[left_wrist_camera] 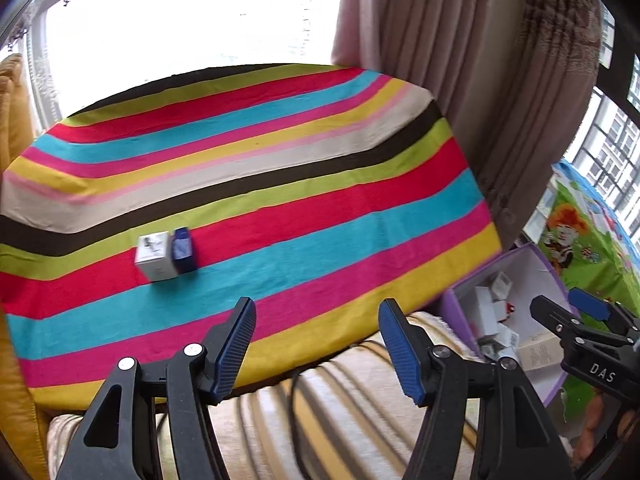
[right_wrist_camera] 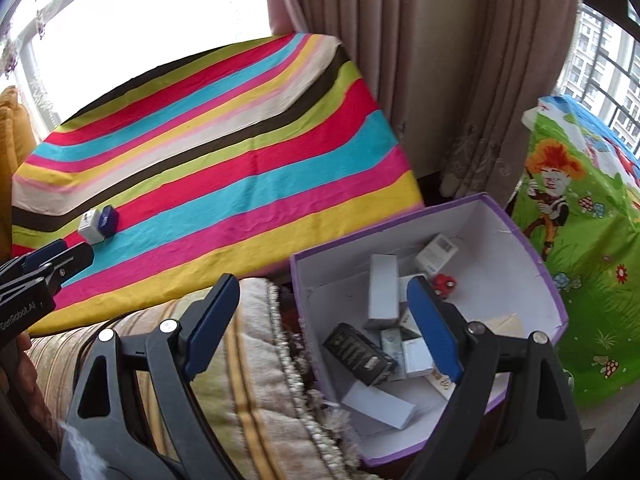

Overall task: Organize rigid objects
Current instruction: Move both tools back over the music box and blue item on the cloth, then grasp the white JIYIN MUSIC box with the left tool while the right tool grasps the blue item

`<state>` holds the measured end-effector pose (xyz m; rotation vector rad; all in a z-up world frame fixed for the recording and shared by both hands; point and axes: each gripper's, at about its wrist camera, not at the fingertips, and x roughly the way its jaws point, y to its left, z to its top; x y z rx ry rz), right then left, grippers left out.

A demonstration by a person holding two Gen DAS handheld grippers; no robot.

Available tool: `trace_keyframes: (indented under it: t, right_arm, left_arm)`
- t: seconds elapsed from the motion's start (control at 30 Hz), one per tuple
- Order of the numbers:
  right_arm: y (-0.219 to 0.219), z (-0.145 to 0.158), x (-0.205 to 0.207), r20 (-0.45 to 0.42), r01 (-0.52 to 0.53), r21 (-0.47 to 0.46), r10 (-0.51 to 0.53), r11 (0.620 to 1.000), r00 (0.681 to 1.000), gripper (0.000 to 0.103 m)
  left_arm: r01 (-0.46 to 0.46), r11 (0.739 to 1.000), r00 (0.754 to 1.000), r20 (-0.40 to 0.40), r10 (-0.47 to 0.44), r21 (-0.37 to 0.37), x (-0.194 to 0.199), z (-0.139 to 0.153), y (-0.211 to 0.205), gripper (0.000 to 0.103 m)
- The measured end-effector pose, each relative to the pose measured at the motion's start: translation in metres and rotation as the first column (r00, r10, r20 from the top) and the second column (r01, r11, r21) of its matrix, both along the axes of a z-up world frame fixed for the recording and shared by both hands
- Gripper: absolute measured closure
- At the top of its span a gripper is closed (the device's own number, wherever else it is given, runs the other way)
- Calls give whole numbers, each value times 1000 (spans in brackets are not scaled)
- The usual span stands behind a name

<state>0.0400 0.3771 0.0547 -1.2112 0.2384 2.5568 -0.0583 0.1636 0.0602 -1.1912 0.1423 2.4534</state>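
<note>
A white box (left_wrist_camera: 155, 257) and a dark blue box (left_wrist_camera: 184, 250) stand side by side, touching, on the striped tablecloth (left_wrist_camera: 280, 200); they also show small in the right wrist view as the white box (right_wrist_camera: 90, 227) and the blue box (right_wrist_camera: 108, 220). My left gripper (left_wrist_camera: 316, 346) is open and empty over the table's near edge, below and right of the boxes. My right gripper (right_wrist_camera: 324, 328) is open and empty above the near left corner of a purple-rimmed white box (right_wrist_camera: 520, 240) holding several small cartons and a red toy (right_wrist_camera: 444, 283).
A striped cushion (right_wrist_camera: 240, 360) lies between the table and the purple box (left_wrist_camera: 528, 264). Curtains (left_wrist_camera: 460, 80) hang behind the table's right side. A green cartoon-print cover (right_wrist_camera: 588, 240) lies right of the box. The right gripper appears at the left view's right edge (left_wrist_camera: 580, 320).
</note>
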Motion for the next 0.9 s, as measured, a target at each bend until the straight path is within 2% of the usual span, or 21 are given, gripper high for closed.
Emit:
trace_keyframes:
  t: [0.1, 0.37, 0.63, 0.9]
  right_arm:
    - [-15, -3, -13, 8, -39, -1, 39, 999, 999, 15]
    - [-45, -10, -49, 32, -108, -8, 108, 994, 994, 15]
    - [-79, -21, -90, 64, -202, -22, 203, 979, 977, 15]
    - [-114, -30, -134, 79, -289, -55, 293, 956, 953, 15]
  left_arm:
    - [-37, 999, 999, -1, 37, -23, -8, -4, -14, 34]
    - [-136, 990, 990, 34, 137, -39, -38, -17, -65, 33]
    - [-284, 958, 951, 112, 287, -46, -82, -36, -118, 33]
    - [-313, 946, 927, 190, 324, -83, -129, -70, -122, 33]
